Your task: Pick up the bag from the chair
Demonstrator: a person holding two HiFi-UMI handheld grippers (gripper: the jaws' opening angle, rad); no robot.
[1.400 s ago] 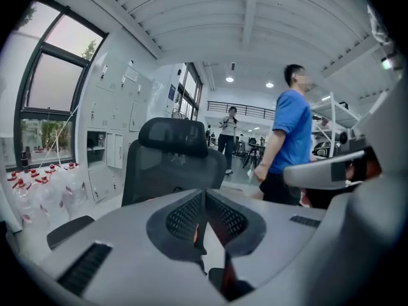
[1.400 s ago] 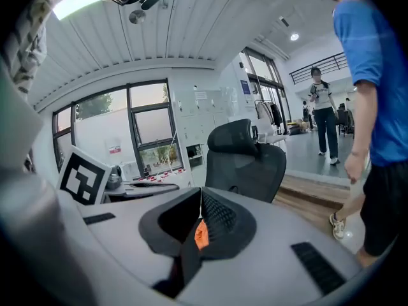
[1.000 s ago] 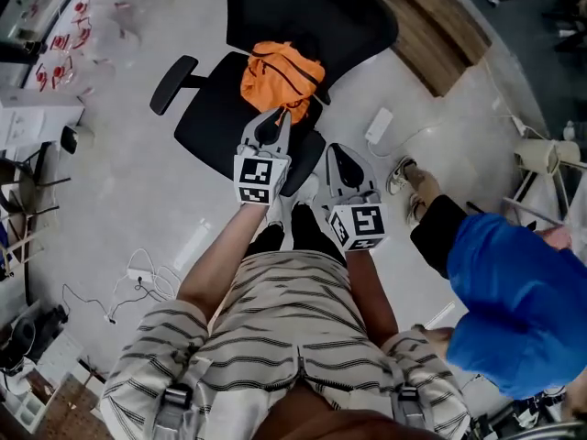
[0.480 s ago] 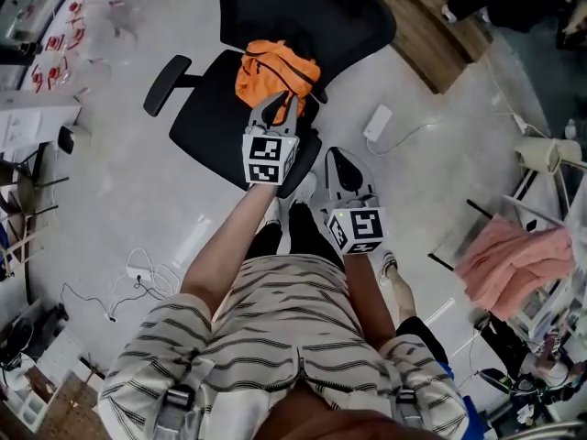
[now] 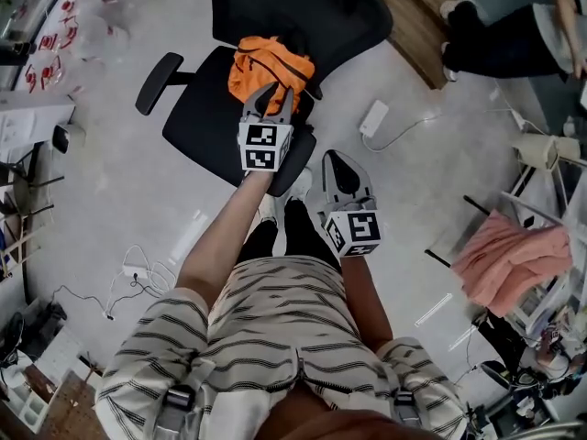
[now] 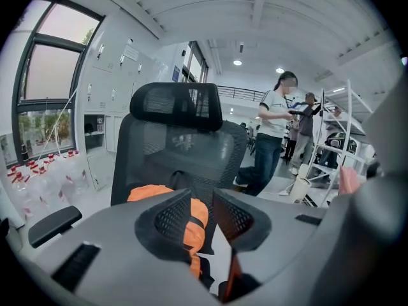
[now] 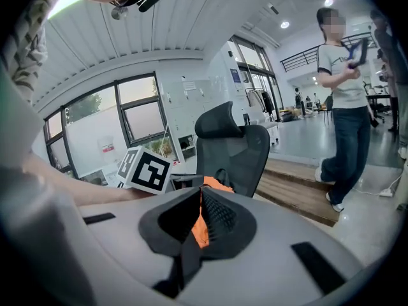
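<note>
An orange bag (image 5: 269, 62) with black straps lies on the seat of a black office chair (image 5: 197, 122), against its mesh backrest. My left gripper (image 5: 272, 93) reaches over the seat with its tips at the bag's near edge. Its jaws have just been opening and stand apart, and the pads press on nothing. In the left gripper view the bag (image 6: 148, 194) shows through the gap of the left gripper (image 6: 203, 210). My right gripper (image 5: 333, 159) hangs back over the floor beside the seat's front corner, its fingers meeting, empty. The right gripper view shows the bag (image 7: 213, 184) beyond the right gripper (image 7: 199, 195).
The chair's armrest (image 5: 156, 82) sticks out to the left. A white power strip (image 5: 371, 117) with its cable lies on the floor right of the chair, near a wooden step (image 5: 417, 21). A person (image 5: 504, 35) stands at top right. A pink cloth (image 5: 509, 259) hangs on a rack at right.
My left gripper has moved forward and down to the bag's near edge, and its jaws have opened. The person in blue at the right has left the view. The right gripper hardly moved.
</note>
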